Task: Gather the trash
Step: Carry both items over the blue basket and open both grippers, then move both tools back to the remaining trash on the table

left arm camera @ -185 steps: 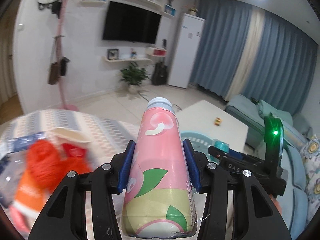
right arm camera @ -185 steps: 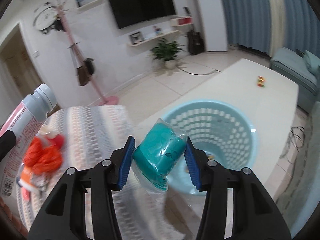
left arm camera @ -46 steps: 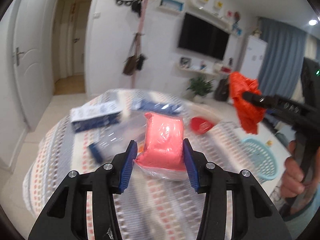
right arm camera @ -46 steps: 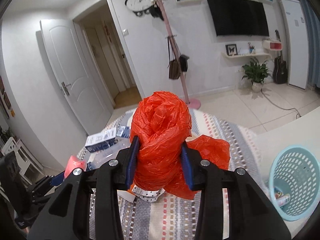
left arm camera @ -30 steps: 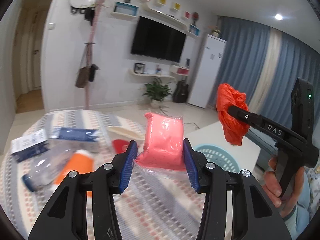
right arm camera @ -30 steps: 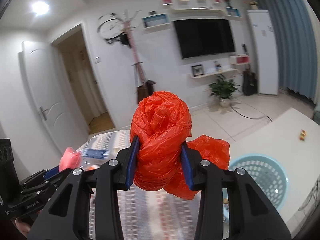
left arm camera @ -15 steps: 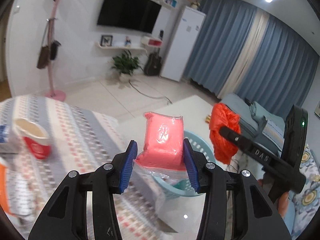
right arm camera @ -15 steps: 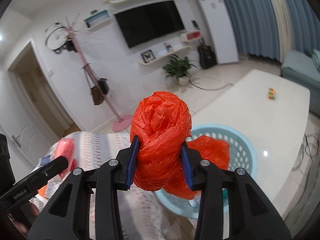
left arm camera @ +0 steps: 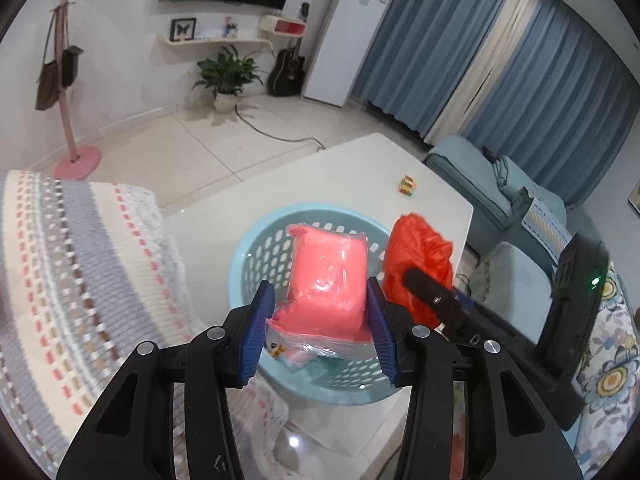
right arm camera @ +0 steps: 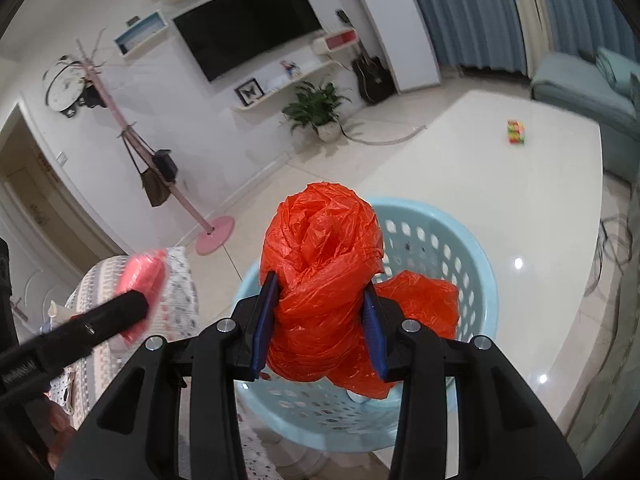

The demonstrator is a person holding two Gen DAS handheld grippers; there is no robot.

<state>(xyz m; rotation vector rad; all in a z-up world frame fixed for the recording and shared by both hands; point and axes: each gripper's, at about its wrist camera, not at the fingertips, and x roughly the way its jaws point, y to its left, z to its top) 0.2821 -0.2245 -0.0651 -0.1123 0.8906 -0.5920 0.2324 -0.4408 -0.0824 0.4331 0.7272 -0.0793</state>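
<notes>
My left gripper (left arm camera: pixel 320 320) is shut on a pink block wrapped in clear plastic (left arm camera: pixel 326 280) and holds it above the light blue perforated basket (left arm camera: pixel 248 252). My right gripper (right arm camera: pixel 320 320) is shut on a crumpled orange plastic bag (right arm camera: pixel 320 264) above the same basket (right arm camera: pixel 460 256). In the left wrist view the orange bag (left arm camera: pixel 420 252) hangs over the basket's right rim. In the right wrist view the pink block (right arm camera: pixel 142 280) shows at the left. Some trash lies at the basket's bottom (left arm camera: pixel 296 358).
The basket stands on a white low table (left arm camera: pixel 360 168) with a small coloured cube (left arm camera: pixel 407 185) at its far end. A striped cloth-covered table (left arm camera: pixel 80 264) lies to the left. A blue sofa (left arm camera: pixel 480 176) stands at the right.
Both grippers have moved from over the striped table to above the basket, keeping hold of the pink block and the orange bag. The views now tilt down into the basket.
</notes>
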